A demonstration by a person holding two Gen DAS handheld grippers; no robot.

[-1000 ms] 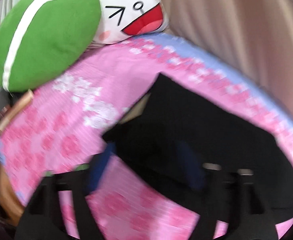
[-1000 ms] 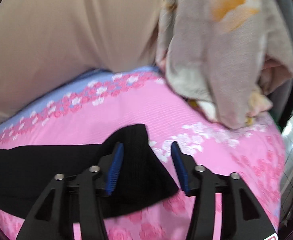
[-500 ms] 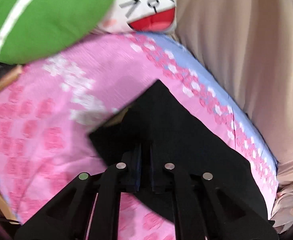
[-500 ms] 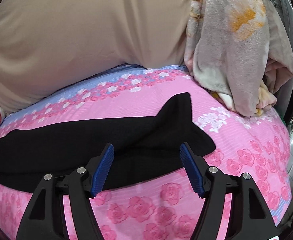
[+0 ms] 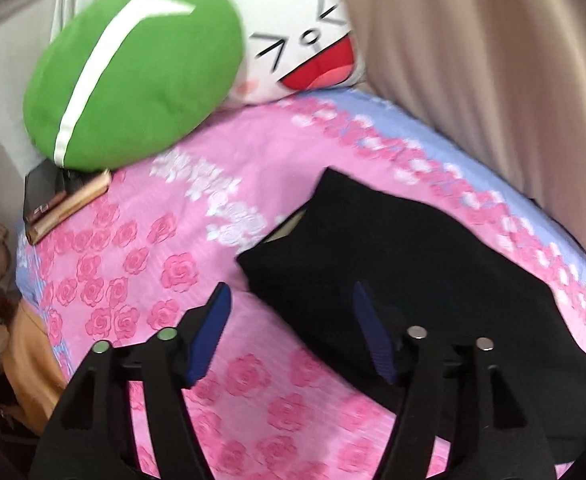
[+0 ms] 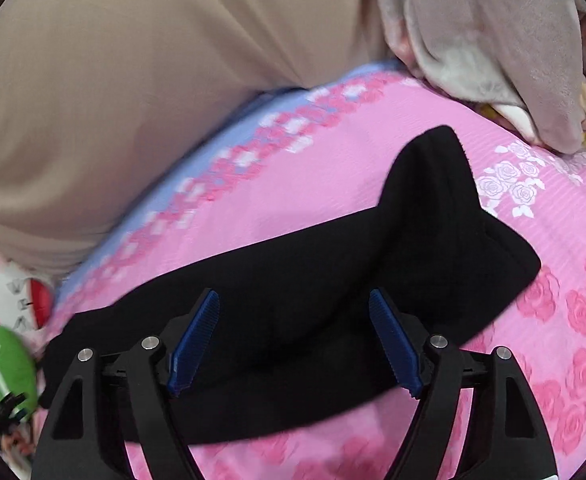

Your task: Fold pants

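Black pants (image 5: 405, 264) lie flat on a pink rose-print bed sheet (image 5: 141, 264). In the left wrist view one end of them, with a pointed far corner, sits ahead and to the right. My left gripper (image 5: 293, 320) is open and empty, just above the near corner of that end. In the right wrist view the pants (image 6: 333, 280) stretch left to right, with a pointed flap at the right end. My right gripper (image 6: 295, 324) is open and empty, hovering over the pants' near edge.
A green cushion (image 5: 133, 68) and a white cartoon-face pillow (image 5: 305, 40) lie at the head of the bed. A beige curtain (image 5: 493, 60) hangs along the far side. A grey floral blanket (image 6: 493, 40) is piled at the other end. A brown box (image 5: 69, 204) sits by the cushion.
My left gripper was shut on the pants' corner half a second ago and has opened and drawn back. My right gripper stayed open and moved closer over the pants.
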